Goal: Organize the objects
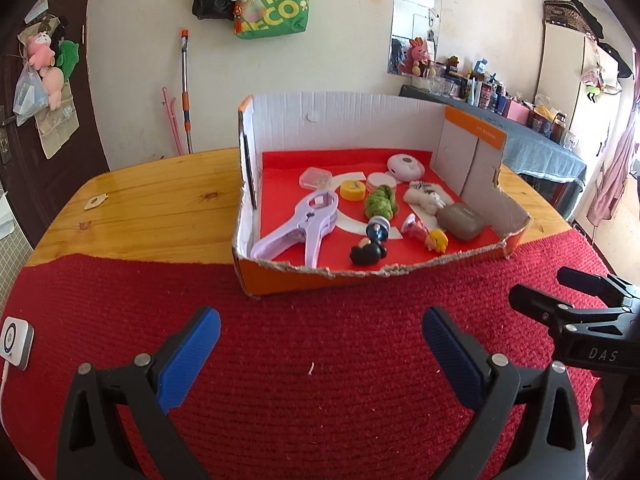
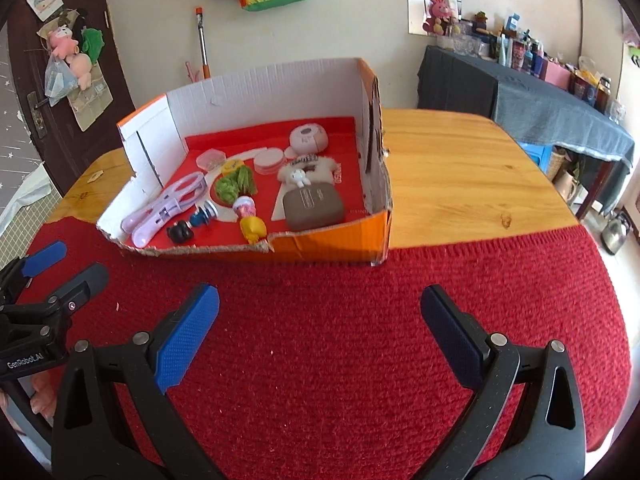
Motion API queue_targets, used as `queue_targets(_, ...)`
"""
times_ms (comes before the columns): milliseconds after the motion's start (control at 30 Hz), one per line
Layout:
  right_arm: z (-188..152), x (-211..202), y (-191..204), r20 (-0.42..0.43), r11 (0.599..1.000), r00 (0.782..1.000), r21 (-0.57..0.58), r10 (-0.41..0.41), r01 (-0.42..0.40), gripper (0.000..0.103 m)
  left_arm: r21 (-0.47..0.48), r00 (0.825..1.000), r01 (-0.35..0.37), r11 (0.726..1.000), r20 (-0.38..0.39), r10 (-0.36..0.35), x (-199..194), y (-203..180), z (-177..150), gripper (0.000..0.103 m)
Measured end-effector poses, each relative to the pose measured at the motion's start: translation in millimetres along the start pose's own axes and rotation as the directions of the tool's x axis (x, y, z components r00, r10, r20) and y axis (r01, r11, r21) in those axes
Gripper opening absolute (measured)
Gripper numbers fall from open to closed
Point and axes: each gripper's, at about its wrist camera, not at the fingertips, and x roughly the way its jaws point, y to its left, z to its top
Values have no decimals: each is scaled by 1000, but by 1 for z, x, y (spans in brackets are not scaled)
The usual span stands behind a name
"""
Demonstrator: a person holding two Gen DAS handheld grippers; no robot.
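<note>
An orange and white cardboard box [image 1: 280, 276] [image 2: 320, 244] with a red floor stands on the table. Inside lie a lilac clamp [image 1: 308, 220] [image 2: 168, 208], a grey-brown case [image 1: 460, 222] [image 2: 314, 208], a green scrunchie [image 1: 380, 202] [image 2: 236, 184], a white plush [image 1: 426, 196] [image 2: 306, 172], a round white-pink device [image 1: 406, 166] [image 2: 308, 138], a yellow disc [image 1: 352, 190] and several small figures [image 1: 368, 252] [image 2: 252, 228]. My left gripper [image 1: 320, 328] is open and empty over the red mat, short of the box. My right gripper [image 2: 320, 308] is open and empty too; it also shows in the left wrist view [image 1: 560, 292].
A red knitted mat [image 1: 300, 380] [image 2: 340, 340] covers the near part of the wooden table [image 1: 160, 208] [image 2: 460, 176]. A small white device [image 1: 16, 342] lies at the mat's left edge. A side table with bottles [image 2: 560, 92] stands at the right.
</note>
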Motion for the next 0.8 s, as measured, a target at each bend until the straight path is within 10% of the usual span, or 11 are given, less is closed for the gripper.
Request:
queue_targets(300, -16, 30, 1, -102, 996, 991, -9, -86, 86, 103, -62, 990, -24, 998, -143, 15, 35, 6, -17, 103)
queue_targets(800, -19, 32, 5, -92, 992, 988, -23, -122, 120, 103, -55, 985, -99, 994, -149, 90, 43, 6, -17, 103)
